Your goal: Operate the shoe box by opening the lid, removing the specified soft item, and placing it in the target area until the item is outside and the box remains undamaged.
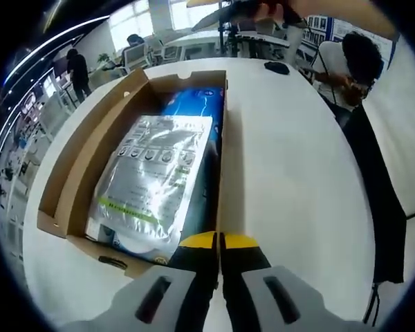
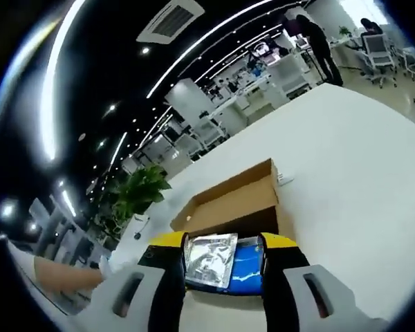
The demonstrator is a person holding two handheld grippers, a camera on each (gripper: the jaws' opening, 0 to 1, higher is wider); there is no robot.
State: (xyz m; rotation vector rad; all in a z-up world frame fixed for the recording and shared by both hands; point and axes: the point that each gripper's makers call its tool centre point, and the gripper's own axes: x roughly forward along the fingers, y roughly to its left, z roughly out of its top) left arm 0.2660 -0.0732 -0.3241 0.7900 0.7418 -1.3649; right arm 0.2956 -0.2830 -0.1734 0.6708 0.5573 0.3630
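Note:
An open brown cardboard shoe box (image 1: 90,162) lies on a white table (image 1: 290,166). Inside it, a silver soft pouch (image 1: 155,176) rests on top of a blue packet (image 1: 197,104). My left gripper (image 1: 218,241) is at the box's near right corner, one jaw inside and one outside. It is shut on the right side wall (image 1: 223,138), whose edge runs straight into the seam between the jaws. My right gripper (image 2: 221,252) is open and holds nothing. Past its spread jaws I see the box (image 2: 232,200), the silver pouch (image 2: 209,259) and the blue packet (image 2: 247,268).
A dark computer mouse (image 1: 277,67) lies at the table's far edge. A person (image 1: 353,62) sits beyond it, and others stand by desks (image 1: 76,69). A potted plant (image 2: 142,190) stands past the table. A bare forearm (image 2: 59,274) shows at the lower left.

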